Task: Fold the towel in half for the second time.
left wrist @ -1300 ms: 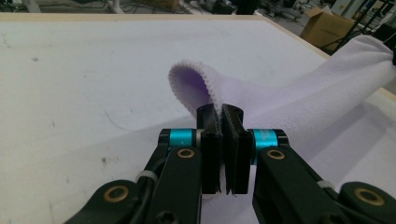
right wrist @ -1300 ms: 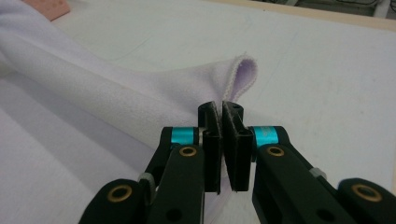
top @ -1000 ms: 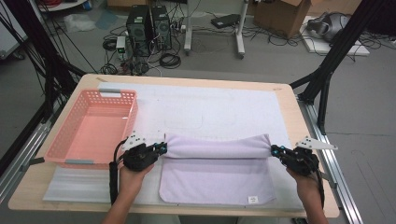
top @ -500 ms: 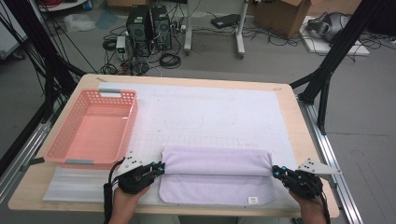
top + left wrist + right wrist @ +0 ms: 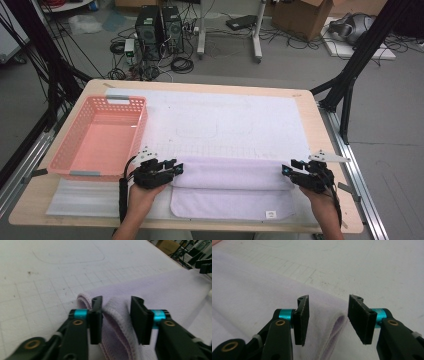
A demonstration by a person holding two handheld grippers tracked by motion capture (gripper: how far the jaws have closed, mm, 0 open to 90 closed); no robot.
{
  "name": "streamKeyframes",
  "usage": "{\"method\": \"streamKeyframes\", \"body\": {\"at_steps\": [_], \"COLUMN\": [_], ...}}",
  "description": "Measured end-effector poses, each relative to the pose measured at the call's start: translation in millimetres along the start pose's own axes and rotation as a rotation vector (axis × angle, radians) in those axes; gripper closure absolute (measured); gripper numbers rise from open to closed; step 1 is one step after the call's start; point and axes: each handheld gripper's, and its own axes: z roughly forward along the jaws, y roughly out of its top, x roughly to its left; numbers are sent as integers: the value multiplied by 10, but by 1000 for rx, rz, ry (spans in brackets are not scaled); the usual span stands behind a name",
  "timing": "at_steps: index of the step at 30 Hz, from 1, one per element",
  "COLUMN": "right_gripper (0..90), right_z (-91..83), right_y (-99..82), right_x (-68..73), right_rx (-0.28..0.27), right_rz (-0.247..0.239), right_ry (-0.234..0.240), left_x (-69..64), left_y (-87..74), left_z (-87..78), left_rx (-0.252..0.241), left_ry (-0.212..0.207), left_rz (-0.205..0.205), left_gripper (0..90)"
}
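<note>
- The lilac towel (image 5: pixel 232 187) lies near the front edge of the tabletop, on the white mat (image 5: pixel 225 120). Its folded part makes a long band that runs from left to right.
- The left gripper (image 5: pixel 176 168) is at the left end of this band and the right gripper (image 5: pixel 288 167) at the right end, so each hand is nearest to its own end.
- In the left gripper view the jaws have just been opening; the towel's folded edge (image 5: pixel 113 307) sits loose between them, not pressed.
- In the right gripper view the jaws have also just been opening, and the towel's edge (image 5: pixel 337 322) lies free in the gap.
- The pink basket (image 5: pixel 75 165) stands by the left edge, beside the left hand, and does not block the towel.
</note>
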Motion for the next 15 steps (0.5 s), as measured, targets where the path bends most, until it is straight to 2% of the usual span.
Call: {"method": "streamKeyframes", "body": {"at_steps": [1,3,6,8,12,15], "right_gripper": [633,875,892,893,895,895], "right_z": [33,53,-25,-114,-318,-426], "right_y": [3,-17,-83,-135,-262,-362], "right_x": [-5,-11,42,80,146,203], "right_rx": [13,29,14,-14,-85,-107], "right_rz": [-4,-10,-81,-94,-93,-98], "right_ry": [-2,16,-5,-7,0,6], "left_x": [-8,-26,-69,-106,-171,-233], "left_y": [-11,-39,-82,-118,-193,-256], "left_z": [10,-11,-116,-206,-319,-368], "left_rx": [4,-8,-52,-79,-98,-95], "left_ry": [4,-2,-22,-38,-66,-70], "left_rz": [8,25,55,70,89,135], "left_gripper": [813,838,840,838,832,831]}}
